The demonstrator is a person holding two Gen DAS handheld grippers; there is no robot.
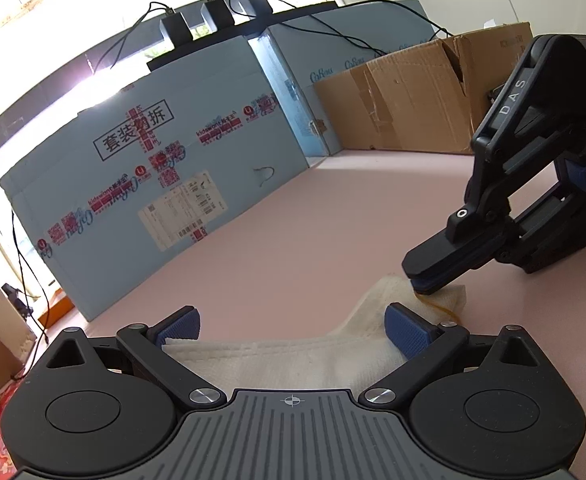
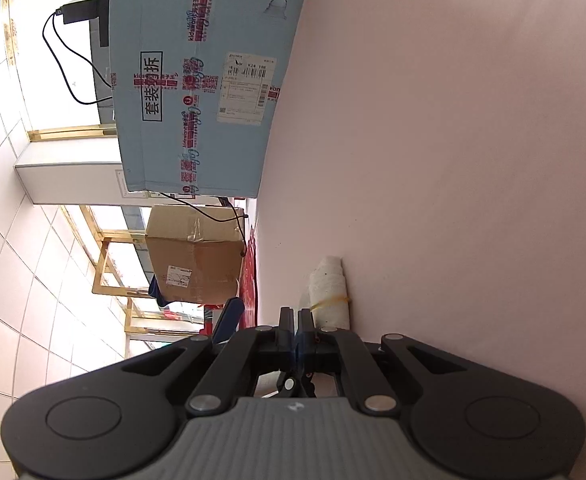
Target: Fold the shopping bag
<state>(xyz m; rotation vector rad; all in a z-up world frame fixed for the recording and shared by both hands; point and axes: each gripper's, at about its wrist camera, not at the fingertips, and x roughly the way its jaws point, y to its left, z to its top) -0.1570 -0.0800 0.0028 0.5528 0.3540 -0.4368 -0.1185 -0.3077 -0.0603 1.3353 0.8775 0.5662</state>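
Behind the pink table [image 1: 301, 240], 1 blue box [image 1: 153, 168] adjoins 1 brown carton [image 1: 405, 108].

The left black two-finger claw [image 1: 293, 326] stands with its jaws wide apart, the blue ribbed pads [image 1: 407, 332] facing each other and pressing on nothing. The right black two-finger claw [image 1: 425, 284] is rolled onto its side, angled slightly downward, with its jaws fully closed, fingertips pinched together.
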